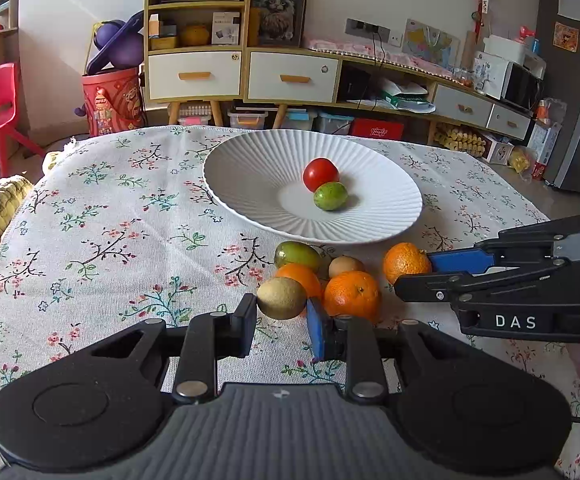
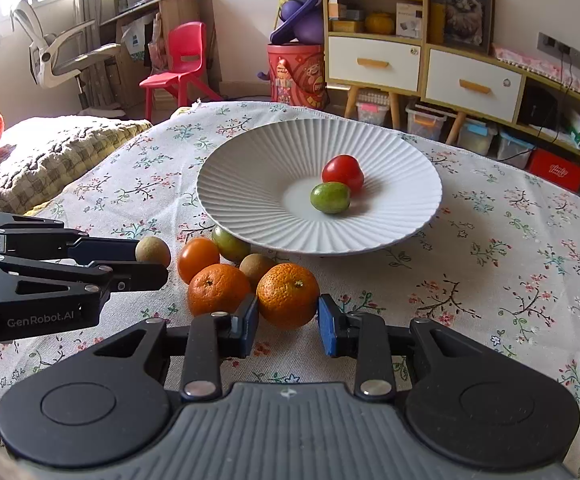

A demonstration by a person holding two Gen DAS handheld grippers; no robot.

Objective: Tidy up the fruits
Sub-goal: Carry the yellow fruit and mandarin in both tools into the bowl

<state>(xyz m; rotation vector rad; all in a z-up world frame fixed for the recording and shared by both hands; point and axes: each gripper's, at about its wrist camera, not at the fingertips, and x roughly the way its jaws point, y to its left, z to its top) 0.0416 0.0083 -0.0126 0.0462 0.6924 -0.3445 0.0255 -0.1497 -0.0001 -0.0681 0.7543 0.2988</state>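
Observation:
A white ribbed plate (image 1: 249, 168) (image 2: 249, 184) on the floral cloth holds a red tomato (image 1: 320, 174) (image 2: 342, 172) and a green lime (image 1: 330, 196) (image 2: 330, 197). In front of it lies a cluster of fruit: oranges (image 1: 352, 294) (image 2: 217, 288), a green-yellow fruit (image 1: 297, 255) (image 2: 230, 243), a small brown fruit (image 1: 345, 266) (image 2: 255, 266). My left gripper (image 1: 281, 320) (image 2: 145, 264) is shut on a yellow-brown kiwi-like fruit (image 1: 281, 298) (image 2: 153, 251). My right gripper (image 2: 287, 320) (image 1: 414, 270) is shut on an orange (image 2: 287, 295) (image 1: 406, 262).
The floral tablecloth (image 1: 109, 220) covers the table. A knitted cushion (image 2: 57, 152) lies off the left edge. A red chair (image 2: 177, 68), a red bucket (image 1: 111, 100) and a shelf unit with drawers (image 1: 249, 72) stand beyond the far edge.

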